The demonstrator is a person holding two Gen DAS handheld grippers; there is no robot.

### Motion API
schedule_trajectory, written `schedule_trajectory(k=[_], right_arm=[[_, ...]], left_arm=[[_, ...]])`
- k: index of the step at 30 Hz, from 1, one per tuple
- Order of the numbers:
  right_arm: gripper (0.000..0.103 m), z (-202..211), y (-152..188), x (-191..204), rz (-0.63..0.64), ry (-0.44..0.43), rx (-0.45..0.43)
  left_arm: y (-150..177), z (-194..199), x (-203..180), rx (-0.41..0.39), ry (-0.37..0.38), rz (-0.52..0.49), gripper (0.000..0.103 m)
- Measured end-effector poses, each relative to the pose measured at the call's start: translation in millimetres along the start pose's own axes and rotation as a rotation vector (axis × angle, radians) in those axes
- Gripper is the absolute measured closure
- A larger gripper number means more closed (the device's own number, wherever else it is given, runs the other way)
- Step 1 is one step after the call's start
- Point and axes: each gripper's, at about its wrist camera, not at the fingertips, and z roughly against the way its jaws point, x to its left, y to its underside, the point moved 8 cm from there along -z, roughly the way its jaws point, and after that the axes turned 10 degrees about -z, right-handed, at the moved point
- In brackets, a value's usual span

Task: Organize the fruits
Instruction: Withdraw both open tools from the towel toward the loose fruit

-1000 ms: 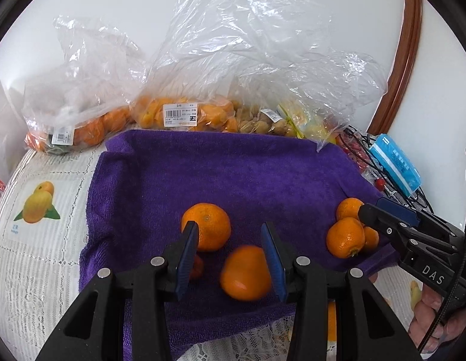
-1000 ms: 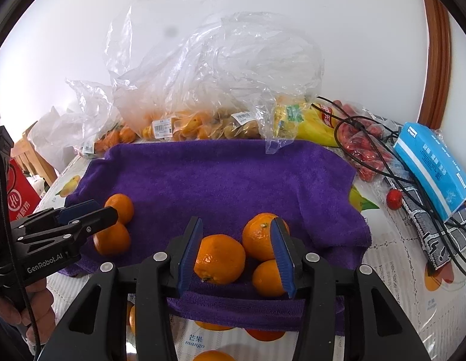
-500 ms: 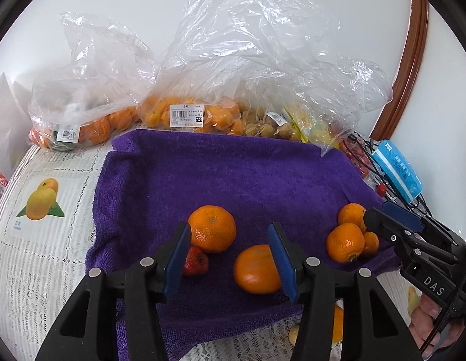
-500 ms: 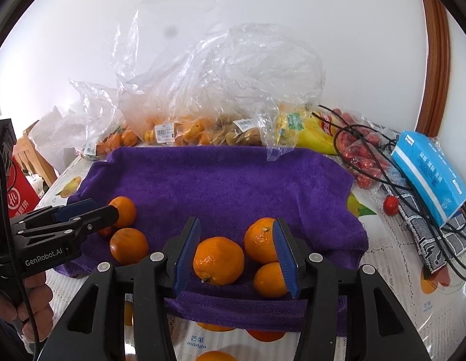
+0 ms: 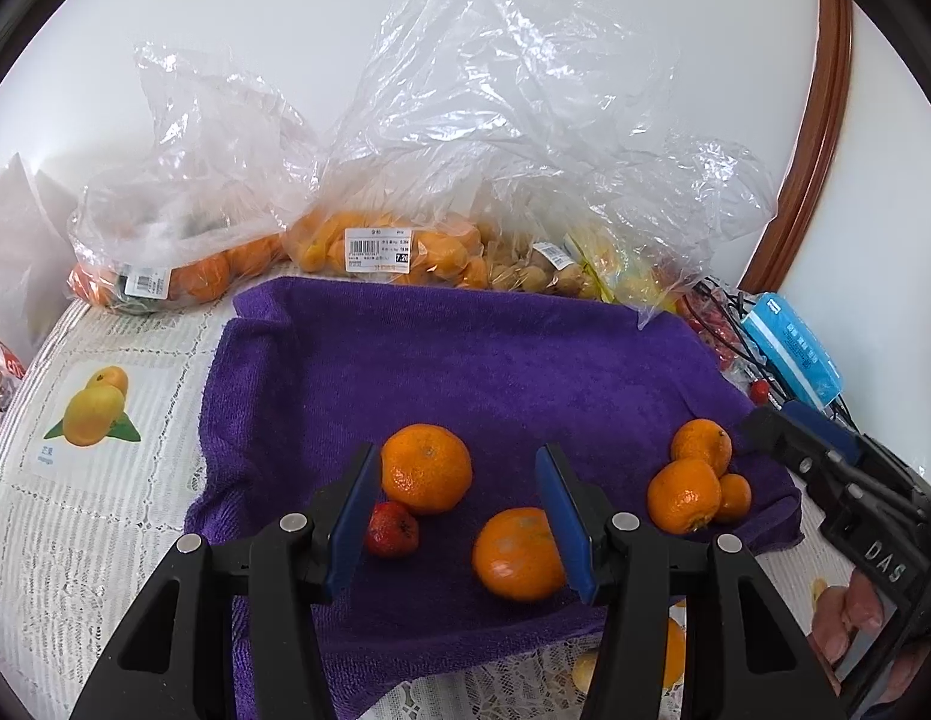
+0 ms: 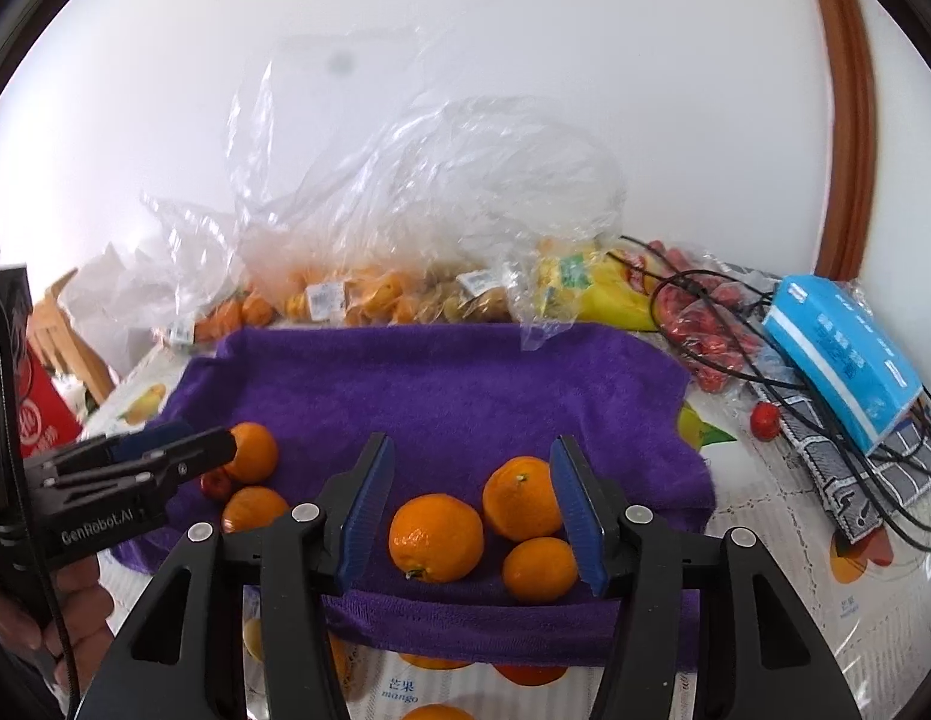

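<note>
While both grippers hover empty over the near edge of the purple towel (image 5: 465,360), their fingers stand apart. Since a second ago the left gripper (image 5: 459,516) has drawn back from an orange (image 5: 519,552), which now lies free beside a second orange (image 5: 426,468) and a small red fruit (image 5: 392,529). Between the right gripper's (image 6: 471,516) fingers sit three oranges (image 6: 435,537), ungrasped, clustered near the towel's near right corner. Farther back, bagged fruit (image 5: 381,249) waits along the wall, so sorting looks barely begun.
</note>
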Motion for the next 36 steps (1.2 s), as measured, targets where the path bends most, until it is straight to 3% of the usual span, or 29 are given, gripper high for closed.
schedule_trajectory(k=[5, 10, 25, 36], right_arm=[[0.049, 16.9, -4.2, 2.8, -0.02, -0.014, -0.033], [0.049, 27.1, 7.7, 7.9, -0.001, -0.013, 0.021], [0.049, 46.5, 75.3, -4.2, 0.013, 0.045, 0.158], [0.052, 35.7, 113.6, -11.0, -0.002, 0.084, 0.246]], left_arm=[[-2.2, 7.0, -2.7, -0.009, 0.008, -0.007, 0.052], [-2.2, 14.2, -5.7, 0.001, -0.033, -0.04, 0.052], [32.6, 54.8, 3.0, -0.004, 0.012, -0.004, 0.05], [52.0, 51.5, 2.9, 0.013, 0.058, 0.019, 0.05]])
